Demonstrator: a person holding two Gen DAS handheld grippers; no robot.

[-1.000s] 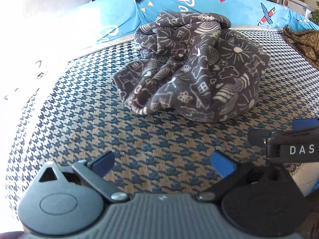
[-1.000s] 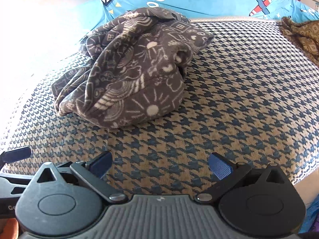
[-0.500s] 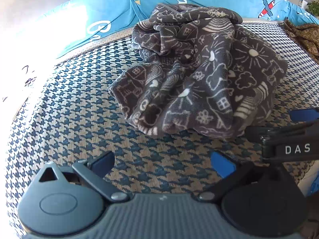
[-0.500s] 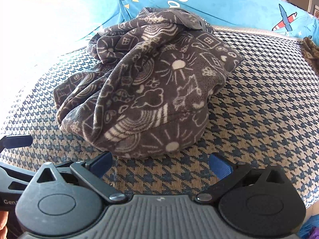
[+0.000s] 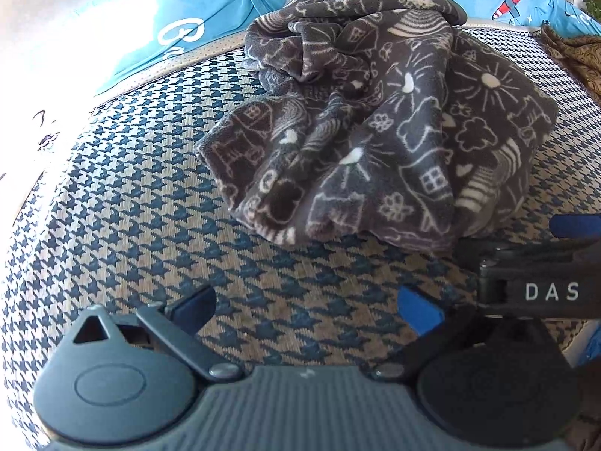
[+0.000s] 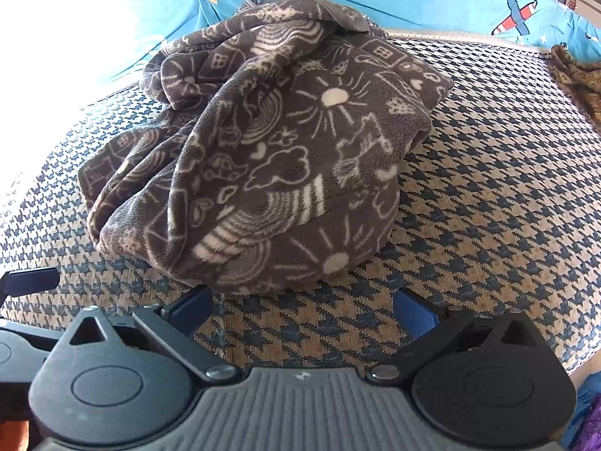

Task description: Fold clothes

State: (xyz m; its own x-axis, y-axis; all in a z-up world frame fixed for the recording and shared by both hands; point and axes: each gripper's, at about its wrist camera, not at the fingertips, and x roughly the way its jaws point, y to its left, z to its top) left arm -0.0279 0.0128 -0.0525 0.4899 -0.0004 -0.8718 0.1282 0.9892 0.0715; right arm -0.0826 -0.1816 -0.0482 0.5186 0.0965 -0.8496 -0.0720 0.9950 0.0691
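Both pairs of fingers stand wide and empty; our left gripper (image 5: 306, 306) and right gripper (image 6: 302, 306) have closed in on the crumpled fleece garment (image 6: 263, 150) heaped on the houndstooth mat (image 6: 488, 188), so we judge a grasp comes next.

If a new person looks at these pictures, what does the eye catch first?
First, the dark grey fleece garment with white doodle drawings, crumpled in a heap on the blue-and-beige houndstooth mat. Behind it lies bright blue bedding with airplane prints. Both the left gripper and the right gripper are open, just short of the heap.
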